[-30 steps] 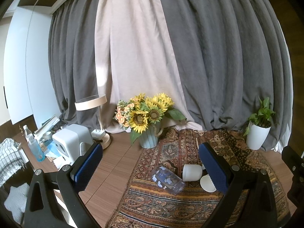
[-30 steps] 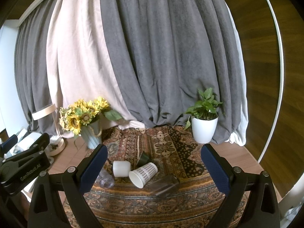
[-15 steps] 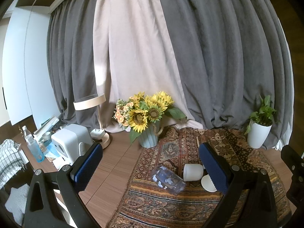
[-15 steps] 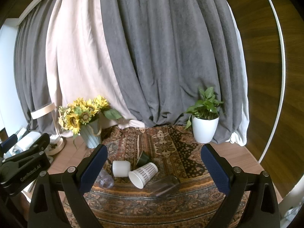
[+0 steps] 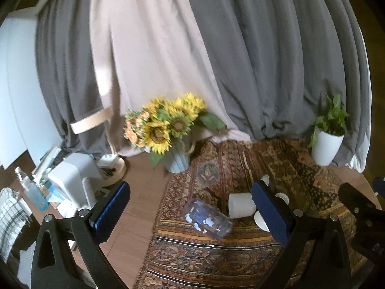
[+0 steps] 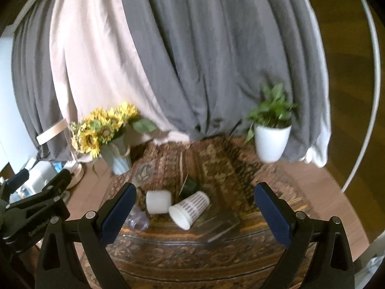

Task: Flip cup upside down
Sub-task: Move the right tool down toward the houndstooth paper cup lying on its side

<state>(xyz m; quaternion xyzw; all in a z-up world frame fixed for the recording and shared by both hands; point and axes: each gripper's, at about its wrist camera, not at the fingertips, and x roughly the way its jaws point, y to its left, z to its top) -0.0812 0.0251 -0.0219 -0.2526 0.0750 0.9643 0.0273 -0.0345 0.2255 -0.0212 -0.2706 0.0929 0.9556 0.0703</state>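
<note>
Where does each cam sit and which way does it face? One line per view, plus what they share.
Left wrist: on the left gripper, looking forward and down at the rug; its own open blue-padded fingers show, the right gripper at the right edge.
Right wrist: on the right gripper, facing the same rug from further right; its open fingers show, the left gripper at the left edge.
Shared: white cup lying on its side, sunflowers, potted plant, curtains.

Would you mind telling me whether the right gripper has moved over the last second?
Yes. In its own view the white plant pot and the patterned paper cup sit higher and look closer, so the open right gripper has tipped downward and moved toward the cups.
</note>
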